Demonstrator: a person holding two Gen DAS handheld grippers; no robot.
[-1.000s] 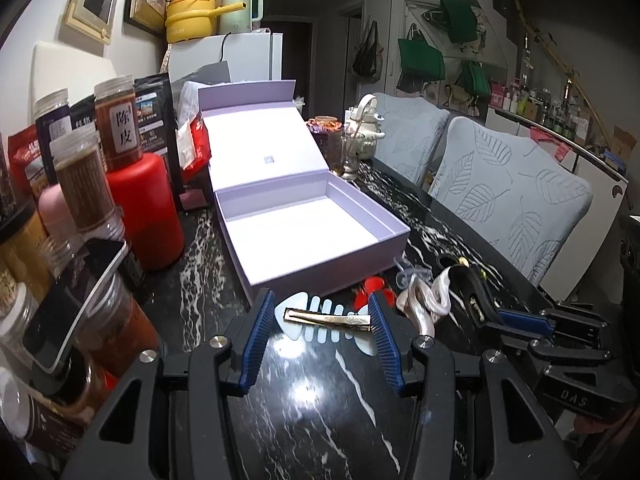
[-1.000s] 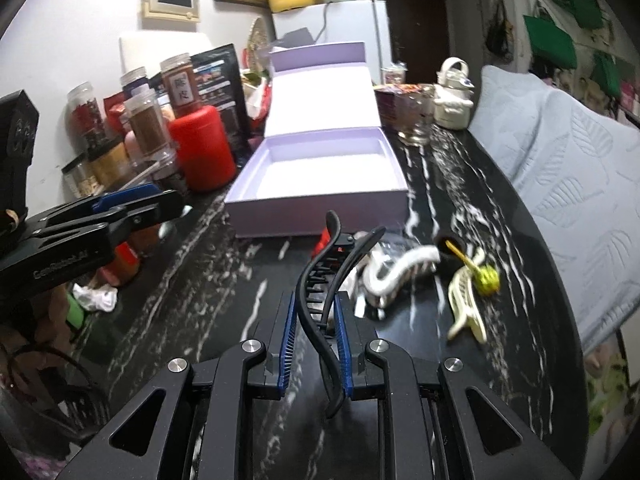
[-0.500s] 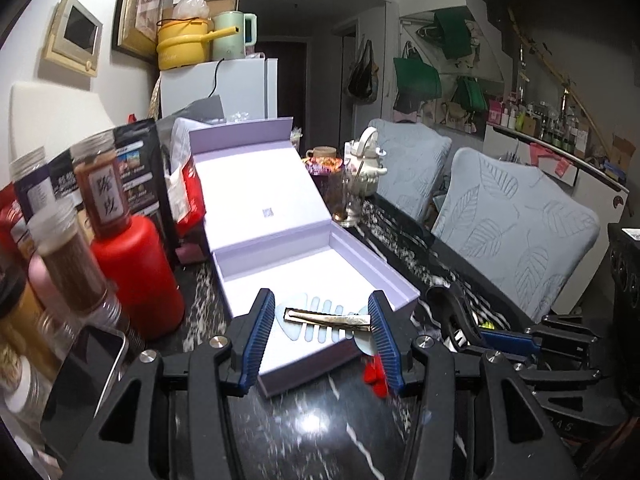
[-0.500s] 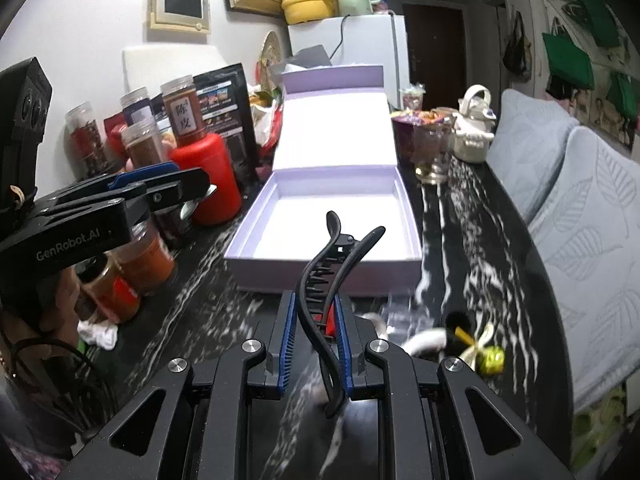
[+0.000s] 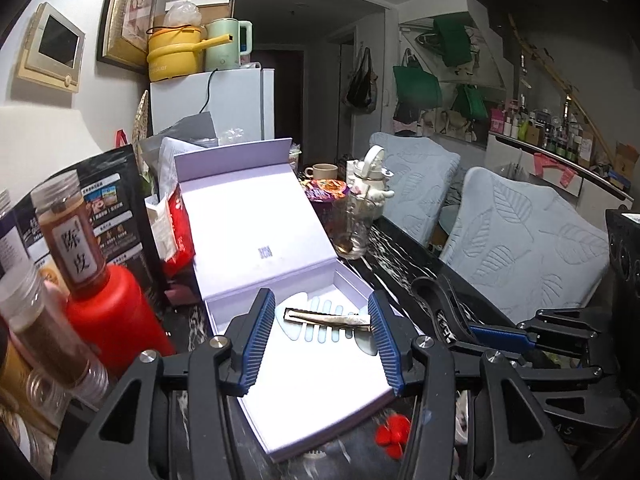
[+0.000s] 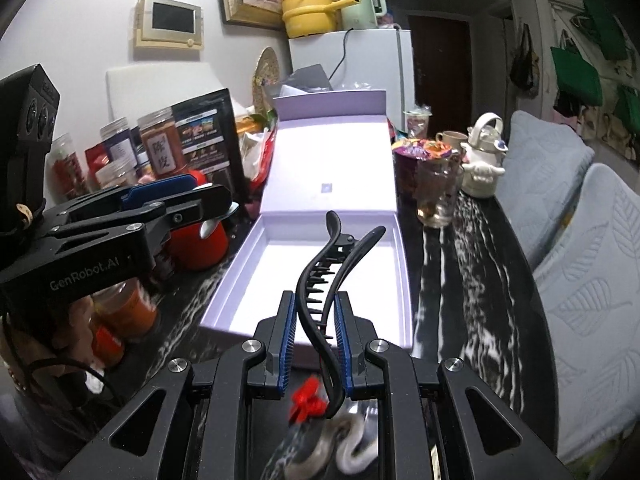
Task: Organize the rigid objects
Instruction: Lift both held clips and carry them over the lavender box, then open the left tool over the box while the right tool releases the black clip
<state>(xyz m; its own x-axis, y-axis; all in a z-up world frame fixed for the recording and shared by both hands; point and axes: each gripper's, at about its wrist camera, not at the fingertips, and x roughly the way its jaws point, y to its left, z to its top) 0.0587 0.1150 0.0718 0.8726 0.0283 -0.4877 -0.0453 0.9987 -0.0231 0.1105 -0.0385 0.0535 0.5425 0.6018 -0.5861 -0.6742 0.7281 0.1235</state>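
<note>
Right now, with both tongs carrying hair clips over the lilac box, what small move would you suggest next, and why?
Probably lower the left tongs slightly and release. They grip the pale fish-bone hair clip above the open lilac box, whose floor looks bare. The right tongs, holding the black hair clip, could follow.

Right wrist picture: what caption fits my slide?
Right hand-held gripper holds a black hair clip over the open lilac box.

L gripper (image 5: 322, 334) held level, fingers wide apart w/ a clip pinched across between the blue pads (image 5: 259, 340). R gripper (image 6: 315, 334) pointing fwd, slightly tilted down, jaws nearly closed, clamping a thin clip between pads (image 6: 287, 336). L sits to the left of R, both side by side.
</note>
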